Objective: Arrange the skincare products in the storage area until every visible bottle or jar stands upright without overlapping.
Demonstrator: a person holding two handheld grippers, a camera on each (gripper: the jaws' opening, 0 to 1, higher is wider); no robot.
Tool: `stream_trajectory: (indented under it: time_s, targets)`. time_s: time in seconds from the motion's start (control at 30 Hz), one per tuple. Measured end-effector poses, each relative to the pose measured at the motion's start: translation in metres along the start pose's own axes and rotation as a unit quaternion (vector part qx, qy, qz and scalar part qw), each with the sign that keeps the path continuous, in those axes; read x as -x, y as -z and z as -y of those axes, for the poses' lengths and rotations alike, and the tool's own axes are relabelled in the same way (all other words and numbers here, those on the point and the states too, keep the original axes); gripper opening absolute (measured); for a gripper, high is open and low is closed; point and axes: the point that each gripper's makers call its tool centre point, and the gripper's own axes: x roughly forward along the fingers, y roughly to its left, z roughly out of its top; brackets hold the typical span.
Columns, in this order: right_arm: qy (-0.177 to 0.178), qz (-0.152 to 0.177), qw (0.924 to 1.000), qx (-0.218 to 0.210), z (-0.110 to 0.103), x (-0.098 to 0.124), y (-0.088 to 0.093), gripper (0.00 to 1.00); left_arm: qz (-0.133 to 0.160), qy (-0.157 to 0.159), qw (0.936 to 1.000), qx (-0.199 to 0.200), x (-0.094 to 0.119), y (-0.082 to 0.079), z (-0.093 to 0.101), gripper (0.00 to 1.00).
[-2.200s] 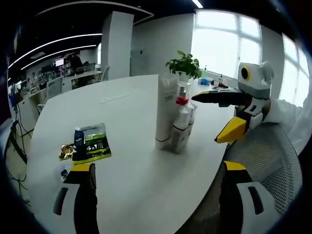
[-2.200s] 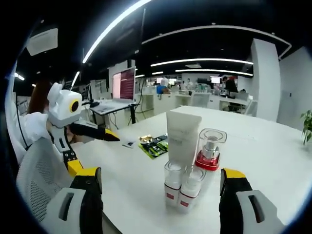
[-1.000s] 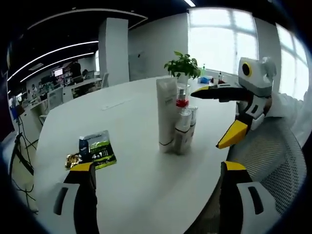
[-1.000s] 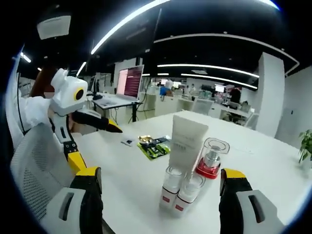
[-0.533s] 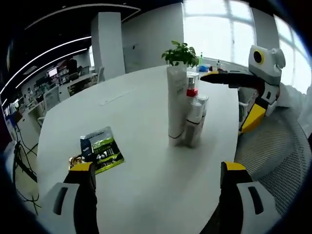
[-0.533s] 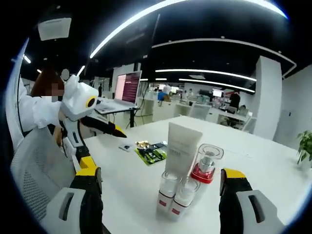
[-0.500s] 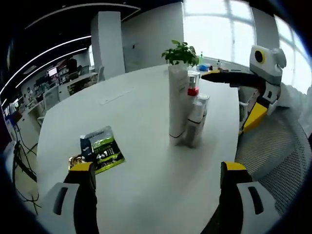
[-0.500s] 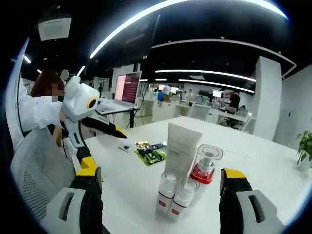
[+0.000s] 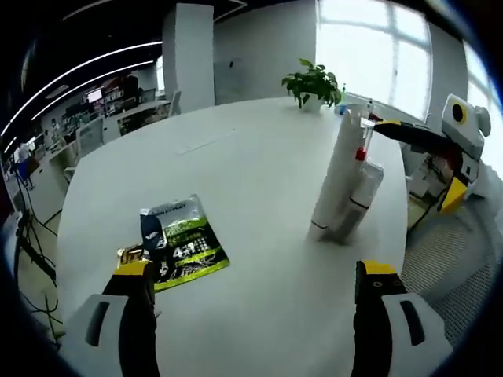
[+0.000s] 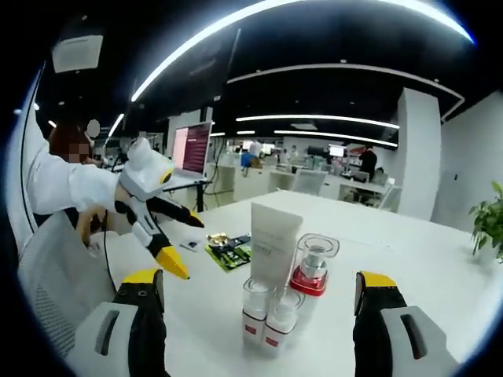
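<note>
Since half a second ago my left view has swung down and leftward: the green sachet now sits larger near the table's near-left edge, and the skincare cluster has slid toward the right side of that view.

Cluster: white tube, red-collared pump bottle, two small white bottles in front of them. All four stand upright, long axes vertical, packed close together (touching or just beside, I can't tell which). They stand near the table's edge on my side, well apart from the sachet.

Right gripper: jaws spread wide, holding nothing; the cluster lies straight ahead between the two jaw lines, the small bottles closest. My judgement: this is the nearer hand for any tidying.

Left gripper: jaws also apart, empty. From here the tube lies ahead and to the right, with a small bottle beside it. In the right view the left gripper hangs off the table's edge, its jaws parted, beside my sleeve.

Nothing looks toppled; the task seems close to done.
</note>
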Motion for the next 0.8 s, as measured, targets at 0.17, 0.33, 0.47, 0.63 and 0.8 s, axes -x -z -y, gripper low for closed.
stream_trajectory:
  time_s: [0.17,0.33,0.47,0.63,0.8]
  targets:
    - [0.005,0.007,0.9999,-0.013,0.003,0.001,-0.002,1.0,-0.003,-0.002,1.0,0.003,-0.009,-0.008,-0.007,0.99]
    - [0.008,0.009,0.9999,-0.012,0.004,0.001,-0.003,1.0,-0.011,-0.004,0.9999,0.005,-0.02,-0.012,-0.018,0.99]
    - [0.011,0.011,0.9998,-0.015,0.005,0.002,-0.004,1.0,-0.009,-0.004,0.9994,0.033,-0.026,-0.015,-0.023,0.99]
    - [0.015,0.011,0.9995,-0.024,0.008,0.003,-0.004,1.0,-0.014,-0.021,0.9992,0.031,-0.033,-0.013,-0.043,0.99]
    - [0.015,0.009,0.9994,-0.028,0.008,0.003,-0.003,1.0,-0.024,-0.026,0.9986,0.039,-0.044,-0.009,-0.053,0.99]
